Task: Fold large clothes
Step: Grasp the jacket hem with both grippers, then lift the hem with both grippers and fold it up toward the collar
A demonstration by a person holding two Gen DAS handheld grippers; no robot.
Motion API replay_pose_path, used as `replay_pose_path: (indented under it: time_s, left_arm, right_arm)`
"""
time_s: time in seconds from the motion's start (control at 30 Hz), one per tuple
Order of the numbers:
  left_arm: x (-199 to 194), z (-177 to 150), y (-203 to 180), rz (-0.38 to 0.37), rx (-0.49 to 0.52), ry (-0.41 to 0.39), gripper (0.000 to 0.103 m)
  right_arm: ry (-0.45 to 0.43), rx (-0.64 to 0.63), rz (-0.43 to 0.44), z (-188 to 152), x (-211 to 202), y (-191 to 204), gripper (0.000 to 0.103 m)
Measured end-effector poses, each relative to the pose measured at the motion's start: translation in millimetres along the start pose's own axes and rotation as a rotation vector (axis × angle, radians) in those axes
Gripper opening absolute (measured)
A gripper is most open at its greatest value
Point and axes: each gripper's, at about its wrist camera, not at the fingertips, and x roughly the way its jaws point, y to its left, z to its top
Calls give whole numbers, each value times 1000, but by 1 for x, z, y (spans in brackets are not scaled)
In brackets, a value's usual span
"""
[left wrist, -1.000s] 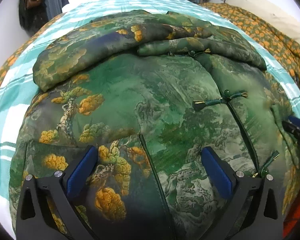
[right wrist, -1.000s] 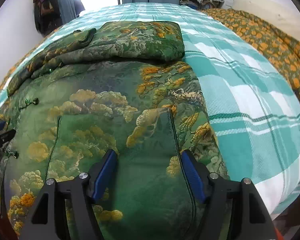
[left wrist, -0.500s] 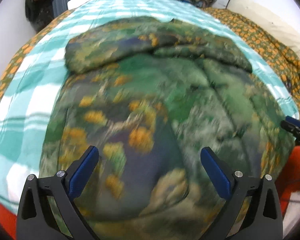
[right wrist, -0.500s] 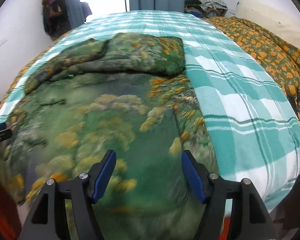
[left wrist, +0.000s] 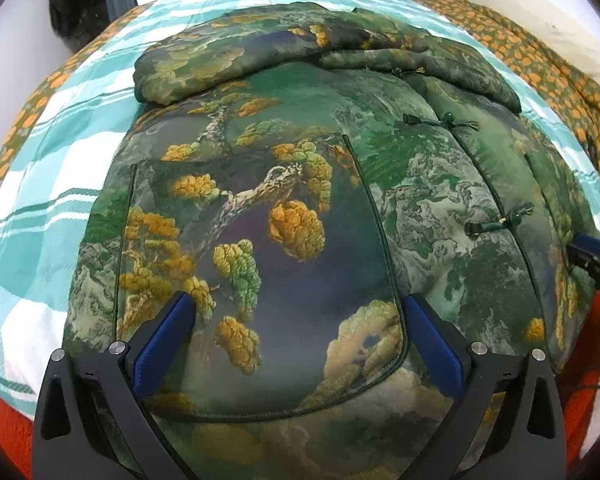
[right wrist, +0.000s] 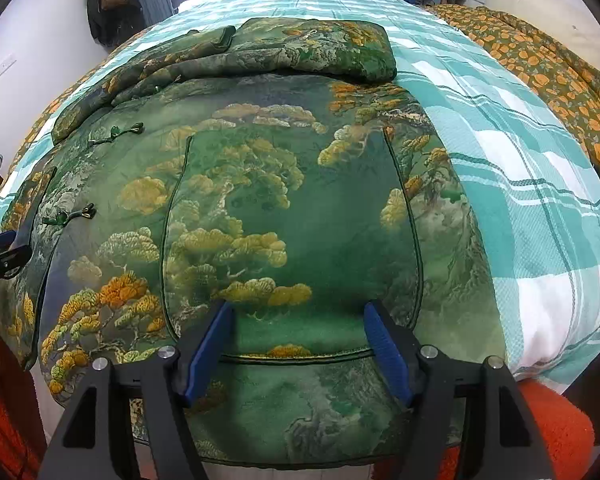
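A green padded jacket (left wrist: 300,200) with gold pine trees lies front-up on the bed, fastened by knot buttons (left wrist: 496,220). Its sleeves (left wrist: 240,56) are folded across the chest at the far end. My left gripper (left wrist: 300,312) hovers open over the left patch pocket near the hem, with nothing between its pads. My right gripper (right wrist: 299,314) stands open over the other pocket (right wrist: 292,240), its pads apart above the cloth. Each gripper shows at the edge of the other's view: the right gripper (left wrist: 592,252) and the left gripper (right wrist: 0,248).
The jacket rests on a teal and white plaid blanket (right wrist: 540,200). An orange-flowered quilt (right wrist: 540,60) lies along the right side. Fluffy orange-red material (right wrist: 560,432) shows below the bed's near edge. Dark clothes (right wrist: 108,0) hang at the back left.
Both grippers have drawn back toward the near edge of the bed, the left one also shifting left. The hem and both pockets now show fully. Both stayed open.
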Motion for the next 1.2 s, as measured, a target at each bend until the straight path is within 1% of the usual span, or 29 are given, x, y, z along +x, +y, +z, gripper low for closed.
replay_pose_path:
  time_s: [0.13, 0.23, 0.3, 0.37, 0.4, 0.43, 0.47, 0.53, 0.57, 0.6, 0.63, 0.67, 0.73, 0.8, 0.83, 0.9, 0.93, 1.0, 1.03, 1.07, 1.1, 1.13, 1.17, 1.2]
  left_arm:
    - [-28, -4, 4, -47, -40, -19, 101]
    - [-61, 1, 21, -70, -79, -72, 102]
    - [-76, 3, 40, -54, -111, -106, 102]
    - [-80, 3, 66, -21, -158, -110, 102]
    - [-77, 1, 85, 0, -199, -91, 102]
    - [-70, -2, 103, 12, -245, -55, 102]
    - [-65, -5, 113, 13, -272, -32, 102]
    - [-48, -16, 139, -14, -340, 44, 102]
    - [-44, -19, 143, -32, -351, 61, 102]
    - [-34, -23, 148, -73, -356, 88, 102]
    - [-27, -26, 149, -92, -354, 101, 102]
    - [-22, -26, 146, -102, -351, 105, 102]
    - [-15, -25, 140, -144, -332, 111, 102]
    - [-6, -22, 130, -192, -294, 135, 102]
    - [-3, -21, 123, -188, -264, 137, 102]
    - [-3, -18, 114, -182, -220, 150, 100]
    - [-5, -18, 110, -190, -212, 156, 98]
    - [-9, -16, 106, -203, -213, 178, 62]
    - [-11, -15, 105, -208, -217, 186, 54]
    - [-13, -15, 105, -217, -222, 188, 39]
    - [-14, -14, 105, -219, -225, 193, 27]
    - [-16, -11, 106, -228, -240, 198, 23]
    - [-18, -12, 107, -234, -247, 196, 16]
    - [-22, -9, 106, -234, -251, 191, 13]
  right_arm:
    - [-21, 13, 11, -3, -11, 1, 71]
    - [-68, 63, 39, 1, -31, -14, 70]
    - [-120, 106, 37, 5, -49, -30, 70]
    - [-146, 143, 31, 7, -66, -53, 70]
    - [-145, 156, 28, 8, -70, -64, 70]
    - [-141, 167, 26, 8, -73, -75, 70]
    - [-125, 178, 28, 8, -74, -88, 70]
    - [-68, 194, 50, 6, -70, -107, 70]
    - [-21, 199, 90, 5, -65, -115, 70]
    - [20, 202, 131, 3, -58, -120, 70]
    - [55, 200, 163, 1, -50, -123, 70]
    - [75, 194, 177, -1, -42, -122, 70]
    - [119, 178, 179, -3, -25, -118, 70]
    - [184, 159, 235, -3, -4, -111, 70]
    - [216, 152, 262, -4, 7, -106, 72]
    - [235, 140, 242, -2, 14, -100, 73]
    - [237, 140, 246, -2, 13, -98, 73]
    - [239, 114, 267, 0, 6, -93, 69]
    - [240, 85, 263, 0, 1, -89, 53]
    - [235, 60, 256, 1, -4, -85, 30]
    - [226, 47, 252, 3, -9, -82, 23]
    - [214, 43, 253, 6, -16, -78, 18]
    - [202, 42, 259, 9, -20, -77, 16]
    - [183, 44, 273, 13, -27, -75, 15]
